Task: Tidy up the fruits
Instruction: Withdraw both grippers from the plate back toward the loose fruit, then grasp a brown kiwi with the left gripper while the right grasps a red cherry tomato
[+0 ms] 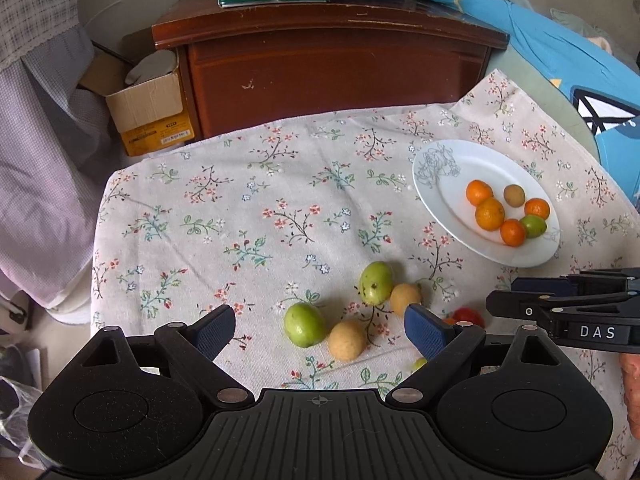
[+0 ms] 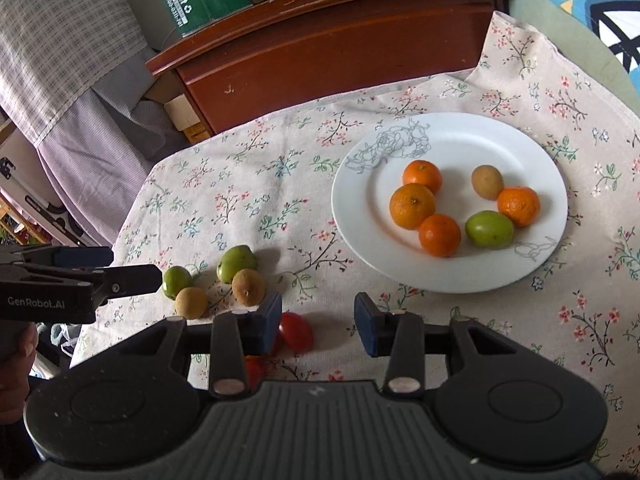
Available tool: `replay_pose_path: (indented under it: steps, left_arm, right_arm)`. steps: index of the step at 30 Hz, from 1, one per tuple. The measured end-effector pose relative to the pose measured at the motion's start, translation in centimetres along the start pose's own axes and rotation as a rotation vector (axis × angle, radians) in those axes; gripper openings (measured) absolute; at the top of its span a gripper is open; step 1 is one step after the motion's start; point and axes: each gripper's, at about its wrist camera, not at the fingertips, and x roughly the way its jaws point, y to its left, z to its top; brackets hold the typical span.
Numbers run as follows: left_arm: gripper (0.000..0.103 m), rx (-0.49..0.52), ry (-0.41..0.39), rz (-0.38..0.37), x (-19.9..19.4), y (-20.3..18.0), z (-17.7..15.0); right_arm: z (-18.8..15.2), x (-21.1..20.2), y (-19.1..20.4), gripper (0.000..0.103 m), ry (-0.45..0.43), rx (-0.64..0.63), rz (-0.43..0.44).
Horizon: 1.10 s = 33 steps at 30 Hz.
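Both grippers hang empty: left gripper (image 1: 320, 326) spread wide, right gripper (image 2: 318, 326) narrower. Beside the white plate (image 2: 500, 280) bearing four tangerines (image 2: 412, 205), loose green fruits (image 1: 375, 282) and a red tomato (image 2: 296, 331) lie.

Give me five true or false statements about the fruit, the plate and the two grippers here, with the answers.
1. The white plate holds four orange citrus fruits. True.
2. The plate holds no green fruit. False: one green fruit lies on it beside the oranges.
3. The left gripper is clamped on a green fruit. False: its jaws stand wide open and grip nothing, with loose fruit on the cloth beyond them.
4. A red tomato lies on the floral tablecloth, off the plate. True.
5. The right gripper carries an orange. False: nothing is between its jaws.
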Motion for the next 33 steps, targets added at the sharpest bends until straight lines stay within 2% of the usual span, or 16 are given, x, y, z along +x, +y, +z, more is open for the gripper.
replay_pose_path:
  steps: [11, 20, 26, 29, 33]
  left_arm:
    - [0.093, 0.032, 0.04, -0.01, 0.7, 0.5, -2.0]
    - [0.091, 0.04, 0.027, -0.032, 1.4, 0.1, -2.6]
    - [0.091, 0.019, 0.035, -0.045, 2.3, -0.3, -2.4]
    - [0.083, 0.005, 0.052, -0.055, 3.0, -0.3, -2.4]
    - [0.065, -0.028, 0.08, -0.082, 3.9, -0.3, -2.3]
  right_arm:
    - [-1.2, 1.4, 1.1, 0.035, 0.051, -0.1, 0.014]
    - [-1.2, 1.6, 1.3, 0.033, 0.055, -0.152, -0.012]
    - [-1.6, 2.0, 2.3, 0.032, 0.059, -0.241, -0.028]
    - [-1.5, 2.4, 2.0, 0.032, 0.059, -0.227, -0.029]
    - [-1.6, 2.7, 2.4, 0.032, 0.052, -0.253, -0.039]
